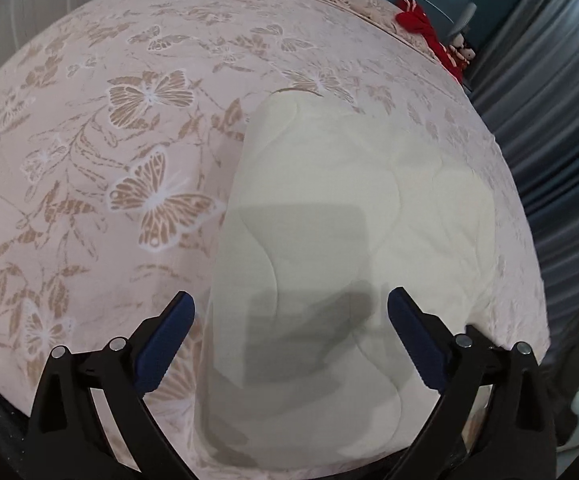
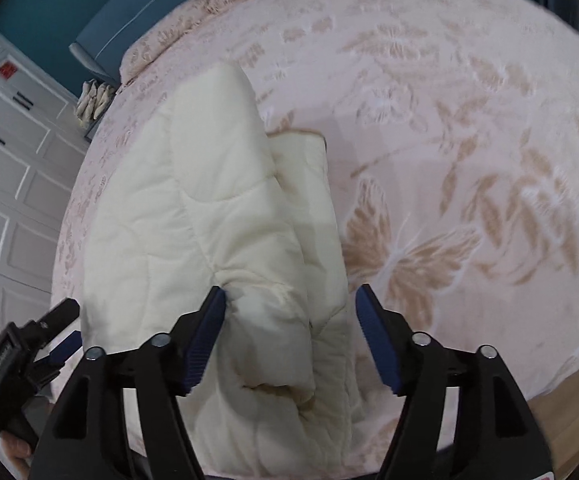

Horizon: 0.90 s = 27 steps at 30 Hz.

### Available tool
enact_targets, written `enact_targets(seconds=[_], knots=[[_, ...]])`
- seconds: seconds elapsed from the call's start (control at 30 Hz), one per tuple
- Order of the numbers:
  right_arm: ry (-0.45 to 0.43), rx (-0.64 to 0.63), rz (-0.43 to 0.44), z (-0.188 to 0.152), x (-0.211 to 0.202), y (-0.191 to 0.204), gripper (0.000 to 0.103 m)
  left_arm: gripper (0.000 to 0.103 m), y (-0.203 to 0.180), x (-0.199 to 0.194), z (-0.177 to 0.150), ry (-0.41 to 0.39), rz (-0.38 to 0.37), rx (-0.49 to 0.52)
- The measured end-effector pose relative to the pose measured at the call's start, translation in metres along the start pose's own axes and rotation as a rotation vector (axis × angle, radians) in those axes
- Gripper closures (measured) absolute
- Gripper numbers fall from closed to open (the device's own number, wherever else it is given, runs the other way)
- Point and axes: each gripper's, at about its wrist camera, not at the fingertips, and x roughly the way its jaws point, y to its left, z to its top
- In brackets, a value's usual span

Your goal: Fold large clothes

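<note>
Across the butterfly-print bedspread [image 1: 89,160] your cream quilted blanket [image 1: 349,220] lies near the near edge, already doubled into a long thick strip with one layer humped up on its left side in the right wrist view [image 2: 209,200], so I judge the fold partly done, with flattening and a further fold left. Your left gripper [image 1: 291,316] hovers over the strip's near end, fingers spread wide and holding nothing. Your right gripper [image 2: 291,312] is also spread, straddling the raised fold, its left finger [image 2: 205,332] touching the fabric, not pinching.

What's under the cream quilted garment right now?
The cream quilted garment lies on the butterfly-print bedspread, which shows all around it. A raised fold sits on a lower layer. Anything beneath or between the layers is hidden.
</note>
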Motion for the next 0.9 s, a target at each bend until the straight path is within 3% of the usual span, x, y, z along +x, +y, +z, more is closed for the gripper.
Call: enact_targets(seconds=[0.17, 0.47, 0.53, 0.67, 0.73, 0.77, 0.8, 0.9], knots=[[0.034, 0.081, 0.042, -0.004, 0.019, -0.016, 0.024, 0.005, 0.011, 0.037, 0.004, 0.099, -0.075, -0.057], [0.092, 0.213, 0.239, -0.014, 0.057, -0.036, 0.023, 0.005, 0.019, 0.068, -0.001, 0.106, -0.09, -0.076], [0.089, 0.209, 0.248, -0.015, 0.058, -0.036, 0.023, 0.005, 0.021, 0.075, -0.001, 0.111, -0.1, -0.081], [0.096, 0.196, 0.263, -0.015, 0.057, -0.032, 0.044, 0.005, 0.02, 0.077, -0.002, 0.113, -0.107, -0.077], [0.081, 0.153, 0.245, -0.014, 0.045, -0.021, 0.057, 0.013, 0.013, 0.066, 0.0, 0.105, -0.109, -0.045], [0.067, 0.119, 0.229, -0.013, 0.036, -0.012, 0.064, 0.022, 0.008, 0.06, 0.001, 0.095, -0.107, -0.028], [0.054, 0.09, 0.218, -0.012, 0.028, -0.005, 0.068, 0.032, 0.003, 0.048, 0.001, 0.08, -0.11, 0.0], [-0.016, -0.003, 0.191, -0.013, -0.009, 0.019, 0.07, 0.04, -0.005, 0.011, 0.006, 0.051, -0.166, 0.041]])
